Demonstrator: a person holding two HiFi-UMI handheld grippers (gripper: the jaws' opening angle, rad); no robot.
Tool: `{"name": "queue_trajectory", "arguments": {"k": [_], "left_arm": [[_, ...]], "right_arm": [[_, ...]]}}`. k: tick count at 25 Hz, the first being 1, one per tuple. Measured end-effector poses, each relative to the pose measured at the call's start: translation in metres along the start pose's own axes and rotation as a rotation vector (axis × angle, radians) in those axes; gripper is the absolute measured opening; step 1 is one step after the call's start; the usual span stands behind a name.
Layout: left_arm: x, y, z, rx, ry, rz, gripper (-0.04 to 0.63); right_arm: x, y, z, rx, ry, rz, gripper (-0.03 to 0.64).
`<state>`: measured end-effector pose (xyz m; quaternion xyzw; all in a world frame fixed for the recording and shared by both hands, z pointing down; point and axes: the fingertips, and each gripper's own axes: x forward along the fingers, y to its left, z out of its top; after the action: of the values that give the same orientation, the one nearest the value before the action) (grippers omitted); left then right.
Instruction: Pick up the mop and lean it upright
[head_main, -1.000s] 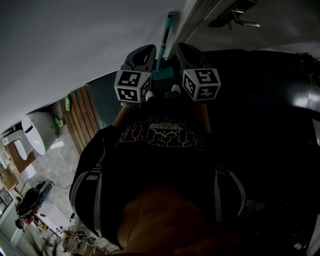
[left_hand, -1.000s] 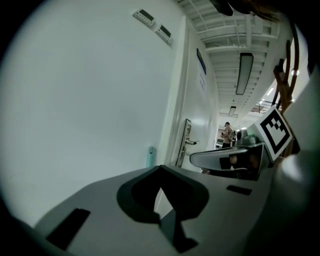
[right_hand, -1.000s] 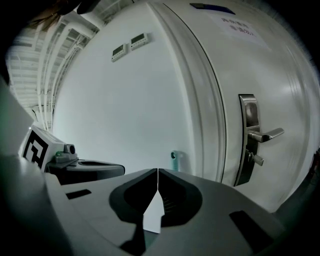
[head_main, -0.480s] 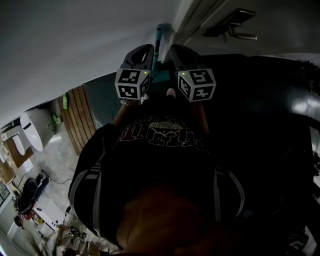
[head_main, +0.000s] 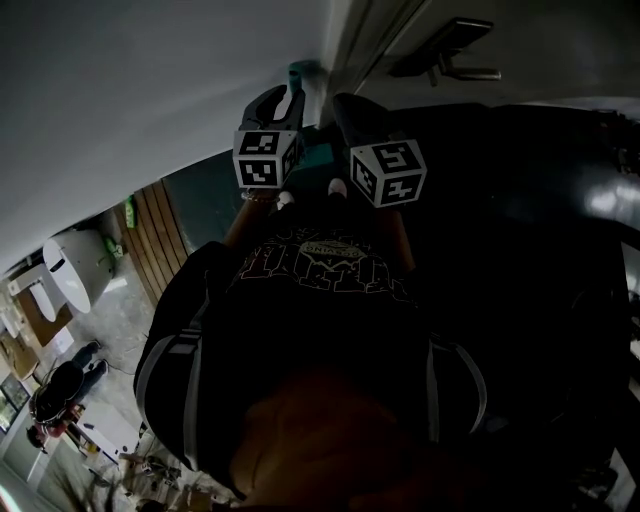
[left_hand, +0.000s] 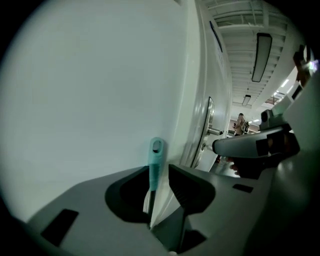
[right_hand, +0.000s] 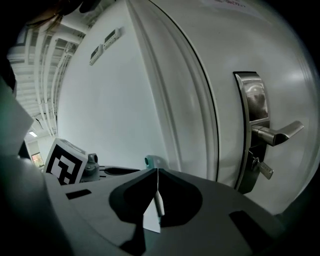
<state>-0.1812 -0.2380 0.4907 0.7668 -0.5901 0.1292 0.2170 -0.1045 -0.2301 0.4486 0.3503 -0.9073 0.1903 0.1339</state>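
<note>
mop against wall, door — to right

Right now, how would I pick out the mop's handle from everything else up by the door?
Start at the big white door with the silver metal lever handle. Just past its frame, against the plain white wall, stands a slim pole: the mop handle. Its teal plastic end, with a small hanging hole in the tip, is the only coloured thing there.
</note>
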Motion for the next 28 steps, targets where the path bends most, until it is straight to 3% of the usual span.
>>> {"name": "queue_trajectory", "arguments": {"k": [6, 18, 28], "left_arm": [[0.014, 0.006, 0.0, 0.006, 0.032, 0.054, 0.195], [0.031, 0.016, -0.001, -0.019, 0.007, 0.206, 0.182], [0.024, 0.012, 0.002, 0.023, -0.013, 0.216, 0.15]], "right_arm": [[-0.006, -0.013, 0.006, 0.016, 0.002, -0.014, 0.02], [-0.023, -0.039, 0.0, 0.021, 0.021, -0.027, 0.02], [-0.033, -0.046, 0.001, 0.012, 0.025, -0.021, 0.02]]}}
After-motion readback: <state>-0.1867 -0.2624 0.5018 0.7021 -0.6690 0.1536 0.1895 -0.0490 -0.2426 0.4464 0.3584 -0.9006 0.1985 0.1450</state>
